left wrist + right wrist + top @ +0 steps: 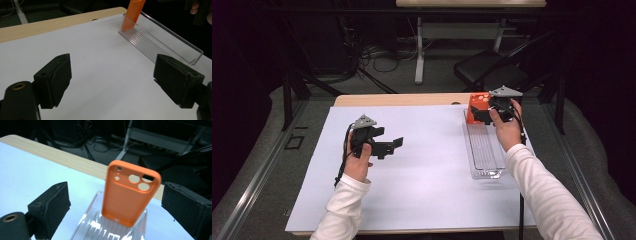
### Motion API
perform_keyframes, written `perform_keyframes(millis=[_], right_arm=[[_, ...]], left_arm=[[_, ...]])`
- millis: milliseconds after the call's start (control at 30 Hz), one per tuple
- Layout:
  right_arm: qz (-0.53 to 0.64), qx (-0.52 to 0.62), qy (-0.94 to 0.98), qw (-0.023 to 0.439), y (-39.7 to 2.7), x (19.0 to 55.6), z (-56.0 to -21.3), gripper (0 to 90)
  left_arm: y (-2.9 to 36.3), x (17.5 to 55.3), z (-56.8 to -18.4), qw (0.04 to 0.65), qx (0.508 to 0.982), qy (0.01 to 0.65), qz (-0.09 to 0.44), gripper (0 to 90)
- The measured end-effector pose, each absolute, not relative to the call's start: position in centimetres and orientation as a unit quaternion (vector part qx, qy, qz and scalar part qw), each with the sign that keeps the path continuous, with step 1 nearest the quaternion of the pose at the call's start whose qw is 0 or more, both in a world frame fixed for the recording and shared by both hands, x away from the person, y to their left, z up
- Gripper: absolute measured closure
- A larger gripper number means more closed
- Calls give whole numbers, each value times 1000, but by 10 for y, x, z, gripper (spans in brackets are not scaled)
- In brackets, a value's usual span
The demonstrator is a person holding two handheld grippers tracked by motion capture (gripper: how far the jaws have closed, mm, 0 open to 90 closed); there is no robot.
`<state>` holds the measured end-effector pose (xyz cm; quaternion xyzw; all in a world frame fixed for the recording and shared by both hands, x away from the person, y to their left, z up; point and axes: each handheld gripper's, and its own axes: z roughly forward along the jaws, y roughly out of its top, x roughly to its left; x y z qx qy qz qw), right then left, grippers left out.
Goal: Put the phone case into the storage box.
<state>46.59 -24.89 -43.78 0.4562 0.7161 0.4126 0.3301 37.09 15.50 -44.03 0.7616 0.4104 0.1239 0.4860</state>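
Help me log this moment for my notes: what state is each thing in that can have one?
Orange silicone phone case: upright, leaning, lower end in the tray, not gripped.
Clear ribbed plastic tray: lying flat on the white sheet, holding the case at its far end.
Left gripper: open, nothing between its jaws.
Right gripper: open, jaws either side of the case, apart from it.

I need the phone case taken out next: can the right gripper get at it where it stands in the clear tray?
Probably yes. The right gripper has its jaws open, and the orange phone case leans in the tray straight ahead of them with nothing in between.
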Motion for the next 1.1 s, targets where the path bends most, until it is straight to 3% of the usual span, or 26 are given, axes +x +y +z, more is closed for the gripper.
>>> perform_keyframes(millis=[567,1100], right_arm=[[453,383,759,268,-223,433,-428,92],[489,358,759,237,-204,393,-436,92]], left_arm=[[152,367,-437,482,771,398,121,152],[144,361,-436,476,782,383,121,152]])
